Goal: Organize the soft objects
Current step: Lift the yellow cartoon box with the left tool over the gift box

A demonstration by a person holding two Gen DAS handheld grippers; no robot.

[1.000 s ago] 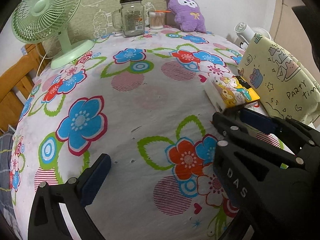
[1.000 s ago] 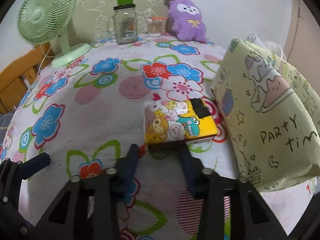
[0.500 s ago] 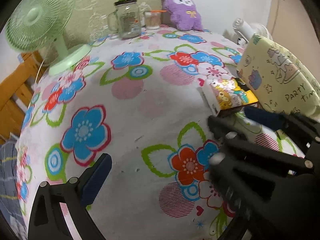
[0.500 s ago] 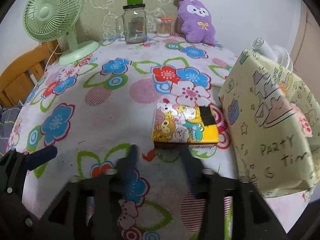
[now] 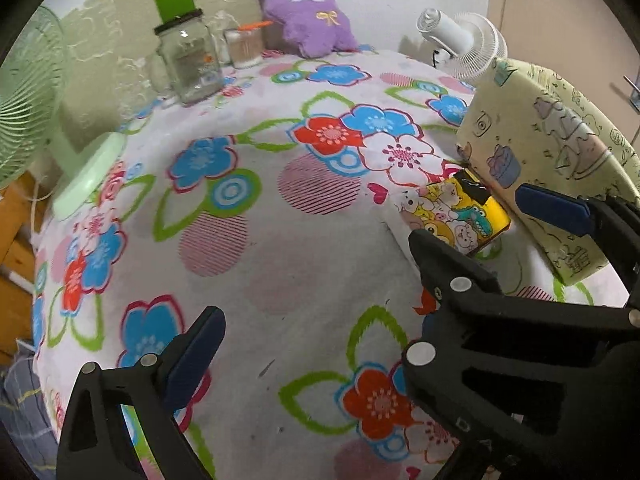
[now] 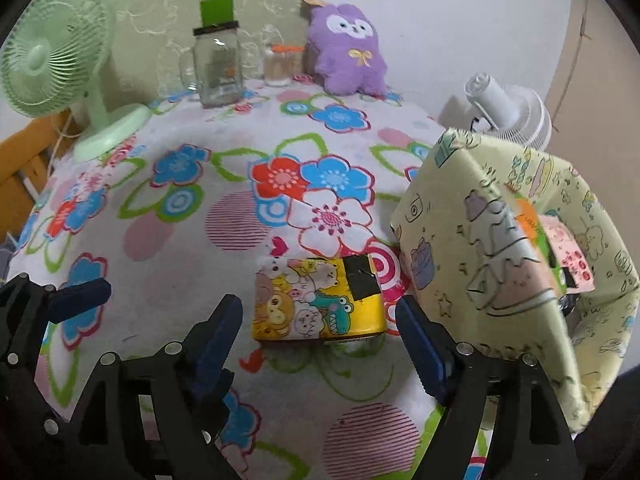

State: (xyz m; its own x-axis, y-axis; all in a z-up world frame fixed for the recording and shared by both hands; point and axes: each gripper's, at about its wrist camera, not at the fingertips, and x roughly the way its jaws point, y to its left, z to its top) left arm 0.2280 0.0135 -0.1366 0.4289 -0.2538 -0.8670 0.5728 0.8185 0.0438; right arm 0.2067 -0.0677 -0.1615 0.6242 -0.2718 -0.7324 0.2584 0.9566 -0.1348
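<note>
The right gripper (image 6: 316, 344) now has its fingers spread wider, flanking the pack (image 6: 318, 300) at lower centre beside the bag (image 6: 500, 264), ready to close; left gripper (image 5: 360, 280) fingers apart, idle

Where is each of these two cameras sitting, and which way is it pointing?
Left wrist: on the left gripper, facing across the flowered table; the right gripper crosses its view.
Right wrist: on the right gripper, open, facing the cartoon tissue pack and yellow fabric bin.
Shared: pack, bin, purple plush.
</note>
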